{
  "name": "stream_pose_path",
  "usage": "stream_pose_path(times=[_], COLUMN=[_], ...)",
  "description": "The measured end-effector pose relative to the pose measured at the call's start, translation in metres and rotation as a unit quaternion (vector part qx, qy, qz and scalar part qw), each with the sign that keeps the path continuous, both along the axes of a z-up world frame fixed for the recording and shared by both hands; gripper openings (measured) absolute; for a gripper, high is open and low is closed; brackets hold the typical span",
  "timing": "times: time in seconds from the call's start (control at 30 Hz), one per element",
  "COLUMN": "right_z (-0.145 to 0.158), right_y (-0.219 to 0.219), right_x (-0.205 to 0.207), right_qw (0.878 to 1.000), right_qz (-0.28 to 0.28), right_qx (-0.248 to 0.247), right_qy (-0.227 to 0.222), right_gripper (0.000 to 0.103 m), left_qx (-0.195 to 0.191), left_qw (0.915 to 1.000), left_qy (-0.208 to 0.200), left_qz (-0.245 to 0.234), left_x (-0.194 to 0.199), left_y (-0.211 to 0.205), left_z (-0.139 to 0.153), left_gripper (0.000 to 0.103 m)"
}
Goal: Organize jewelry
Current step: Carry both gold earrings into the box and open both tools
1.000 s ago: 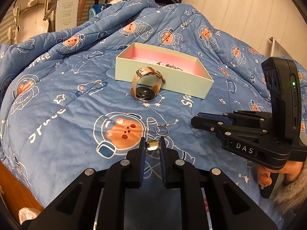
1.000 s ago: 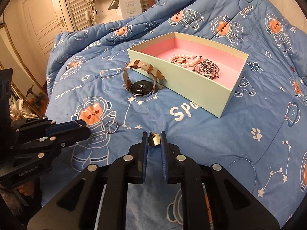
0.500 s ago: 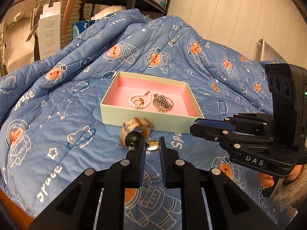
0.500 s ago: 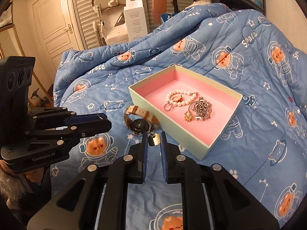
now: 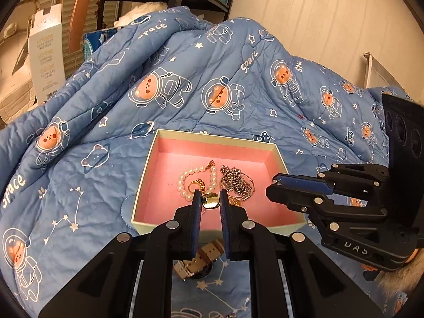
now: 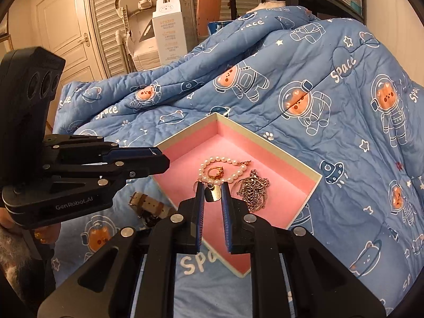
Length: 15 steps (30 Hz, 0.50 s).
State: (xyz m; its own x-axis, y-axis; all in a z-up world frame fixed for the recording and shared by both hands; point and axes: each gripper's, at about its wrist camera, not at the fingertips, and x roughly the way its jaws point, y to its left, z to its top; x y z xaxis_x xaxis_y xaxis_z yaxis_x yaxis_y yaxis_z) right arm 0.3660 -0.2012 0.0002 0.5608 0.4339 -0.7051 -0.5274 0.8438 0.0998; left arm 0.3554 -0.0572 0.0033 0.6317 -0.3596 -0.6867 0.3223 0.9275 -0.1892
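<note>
Quilt: I see a blue padded quilt printed with astronaut bears (image 5: 185,84) covering the whole work surface.
Box: an open pale-green cardboard box with pink lining (image 5: 156,164) rests on the quilt.
Left gripper: my left gripper (image 5: 209,201) is held level above the box's near wall; its fingers are nearly together, pinching a small gold square pendant (image 5: 211,201).
Right gripper: my right gripper (image 6: 213,193) points over the box's near corner; its narrow-set fingers clamp a gold oval tag (image 6: 213,193).
Watch: a tan-strapped wristwatch (image 6: 148,206) lies on the quilt just outside the box.
Box contents: a white pearl bracelet (image 6: 225,160), a silver chain heap (image 6: 253,188) beside it, and a gold ring (image 6: 215,171) inside the bracelet loop.
</note>
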Motion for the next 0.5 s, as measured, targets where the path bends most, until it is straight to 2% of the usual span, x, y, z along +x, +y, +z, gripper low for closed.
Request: stream_pose_path(times=[0.2, 0.37, 0.5], right_z=[-0.020, -0.036, -0.045], right_y=[0.008, 0.014, 0.018], right_x=[0.031, 0.046, 0.052], right_qw=[0.999, 0.996, 0.994], right_qz=[0.004, 0.016, 0.025], right_qx=[-0.042, -0.078, -0.093], right_qy=[0.027, 0.042, 0.049], right_gripper=[0.013, 0.013, 0.013], left_qx=[0.033, 0.021, 0.037], left_qw=[0.9988, 0.9964, 0.9948], left_qy=[0.037, 0.082, 0.095], left_qz=[-0.003, 0.000, 0.003], left_x=[0.042, 0.064, 0.072], left_y=[-0.015, -0.016, -0.020], left_z=[-0.016, -0.034, -0.043], left_gripper=[0.013, 0.013, 0.013])
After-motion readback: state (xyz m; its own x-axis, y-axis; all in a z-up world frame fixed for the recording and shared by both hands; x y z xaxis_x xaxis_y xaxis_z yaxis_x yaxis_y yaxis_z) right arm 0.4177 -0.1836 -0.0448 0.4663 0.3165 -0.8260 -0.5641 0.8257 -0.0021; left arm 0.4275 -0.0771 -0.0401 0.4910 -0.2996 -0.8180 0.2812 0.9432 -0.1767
